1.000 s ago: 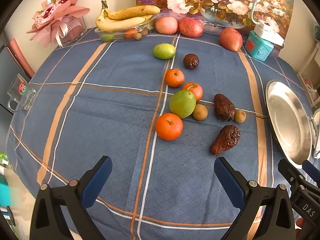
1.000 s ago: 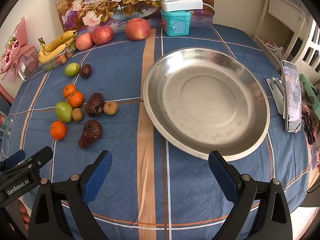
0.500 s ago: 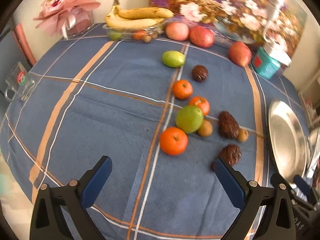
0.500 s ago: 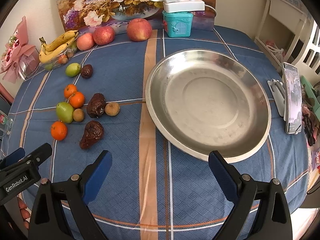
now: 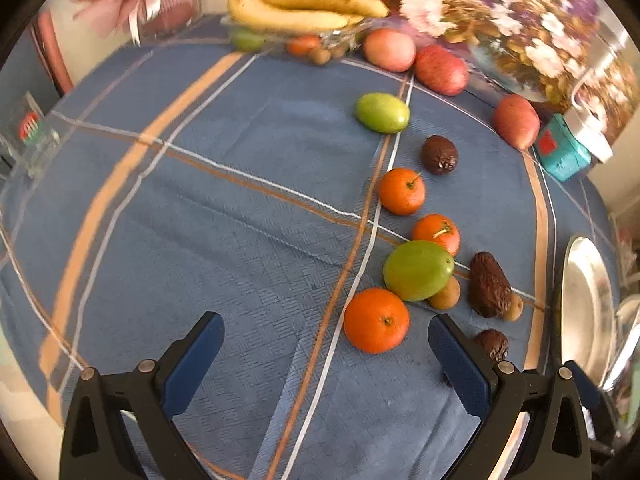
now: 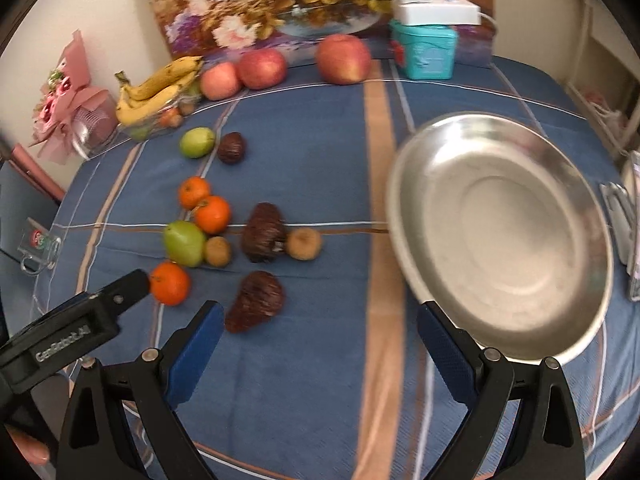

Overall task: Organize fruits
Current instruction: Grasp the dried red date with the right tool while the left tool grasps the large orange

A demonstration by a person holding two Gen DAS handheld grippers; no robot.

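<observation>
Hovering low over the blue plaid tablecloth [image 5: 224, 248], left gripper [image 5: 326, 354] with jaws spread wide and nothing between them; nearest orange [image 5: 376, 320] lying just ahead, toward the right-hand finger, not touched. Touching that orange's far side, a large green fruit [image 5: 418, 270], with a small brown fruit [image 5: 446, 296] tucked against it and two more oranges [image 5: 402, 191] [image 5: 437, 233] lined up beyond. To the right, a dark wrinkled fruit [image 5: 489, 284] and a second one [image 5: 493, 343] partly hidden behind the right-hand finger. Farther back, a smaller green fruit [image 5: 383, 113], a round dark fruit [image 5: 439, 155], three red apples along the rear edge [image 5: 441, 69], and bananas [image 5: 296, 10] over a clear tray. Held above the cloth in the right wrist view, right gripper [image 6: 316, 338] likewise wide apart and empty, left-hand finger just beside a dark wrinkled fruit [image 6: 256, 300], right-hand finger overlapping the near rim of the steel plate [image 6: 404, 216] in that view. Plate bare inside, well apart from the fruit cluster, every piece on the cloth. Teal box [image 6: 423, 53] standing behind the plate by the flower painting [image 6: 256, 4]; glass mug [image 6: 38, 246] at the left table edge.
</observation>
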